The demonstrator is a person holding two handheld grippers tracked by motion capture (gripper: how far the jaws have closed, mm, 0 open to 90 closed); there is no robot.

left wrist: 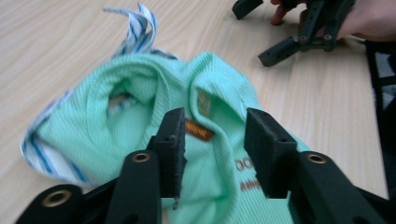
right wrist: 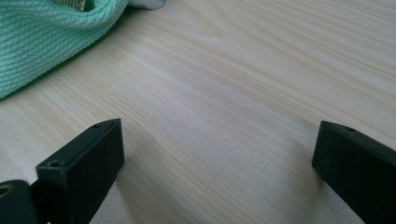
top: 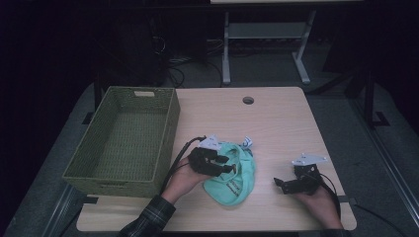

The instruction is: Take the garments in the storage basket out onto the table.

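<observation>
I see the crumpled mint-green knit garment [left wrist: 140, 140] on the wooden table [top: 276, 123], its collar fold between my left gripper [left wrist: 212, 149] pads, jaws partly apart, gripping nothing; my right gripper [right wrist: 217, 163] stands wide open beside it (over bare wood); the woven olive basket [top: 168, 123] holds nothing.

Left tool [left wrist: 215, 154] parted, right tool [right wrist: 217, 172] wide
</observation>
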